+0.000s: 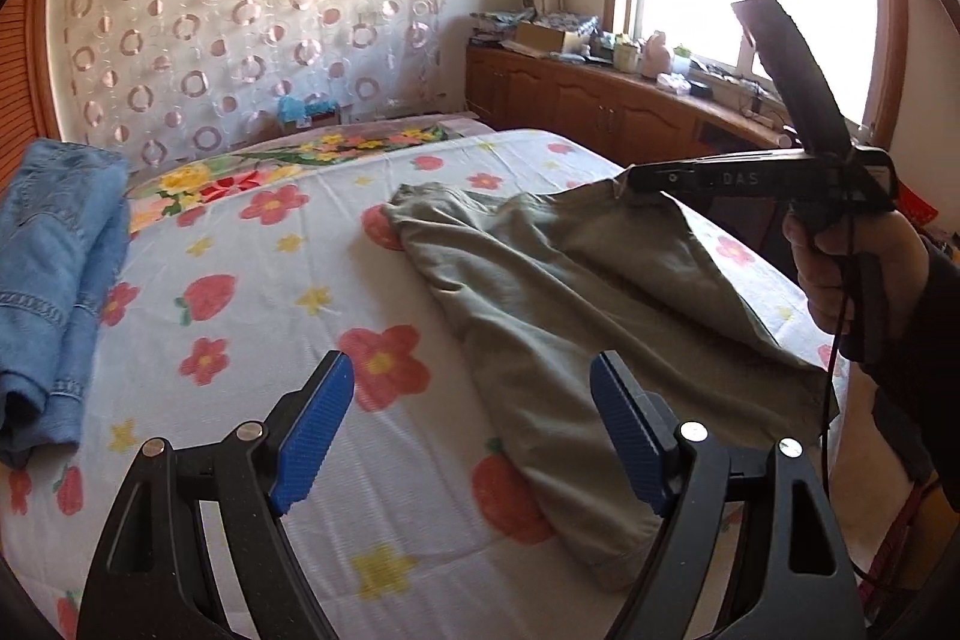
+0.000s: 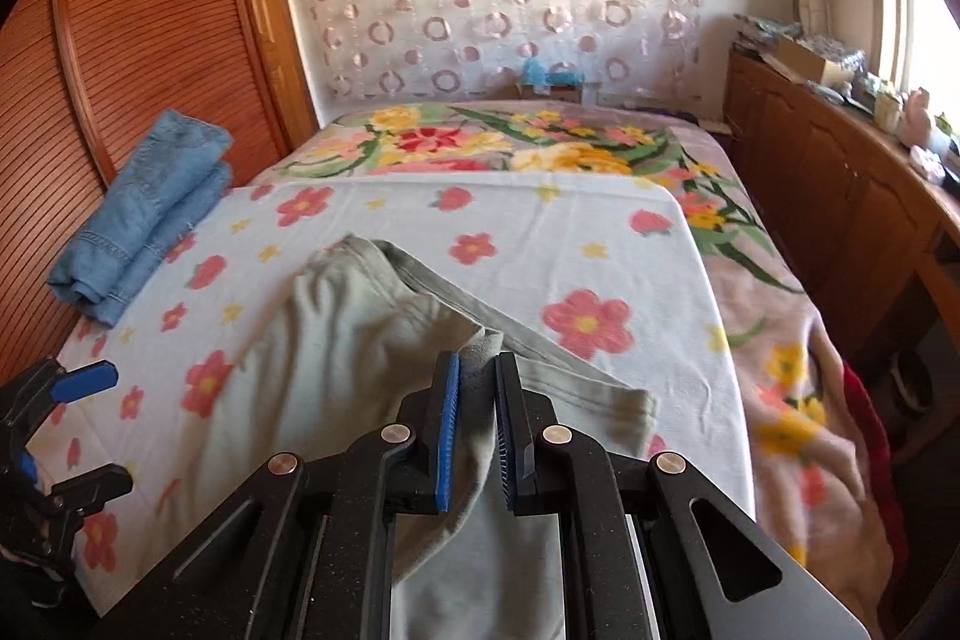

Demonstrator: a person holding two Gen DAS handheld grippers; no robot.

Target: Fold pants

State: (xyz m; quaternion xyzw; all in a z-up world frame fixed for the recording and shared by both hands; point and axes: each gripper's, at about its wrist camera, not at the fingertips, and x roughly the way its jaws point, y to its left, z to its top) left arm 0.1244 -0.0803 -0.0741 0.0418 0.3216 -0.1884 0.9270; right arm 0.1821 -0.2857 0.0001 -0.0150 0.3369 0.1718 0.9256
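A bed fills the room, its floral blanket (image 2: 780, 400) overlaid with a white sheet (image 2: 420, 220) printed with red flowers and strawberries, seemingly spread as a clean, flat folding surface. On that sheet, toward the near edge, lie the pants (image 1: 540, 292), a grey-green pair partly lifted at one end. Their far end rests bunched on the sheet, while the near portion rises in a slack drape to the right gripper (image 2: 477, 436), whose 2 blue-padded jaws are pinched narrow on a thick fold of the cloth. The raised hold looks meant to carry that end over the rest of the garment and make a fold. The left gripper (image 1: 471, 430) hovers low over the near edge of the pants, jaws spread wide and holding nothing, apparently ready to pin or catch the fabric. At the bed's far left side, well apart from the work, folded blue jeans (image 2: 144, 214) sit in a stack, probably laid aside as finished. The only legible writing is "DAS", pale letters on the side of the right gripper's black body, seen from the left wrist view; further characters there are too faint to read.
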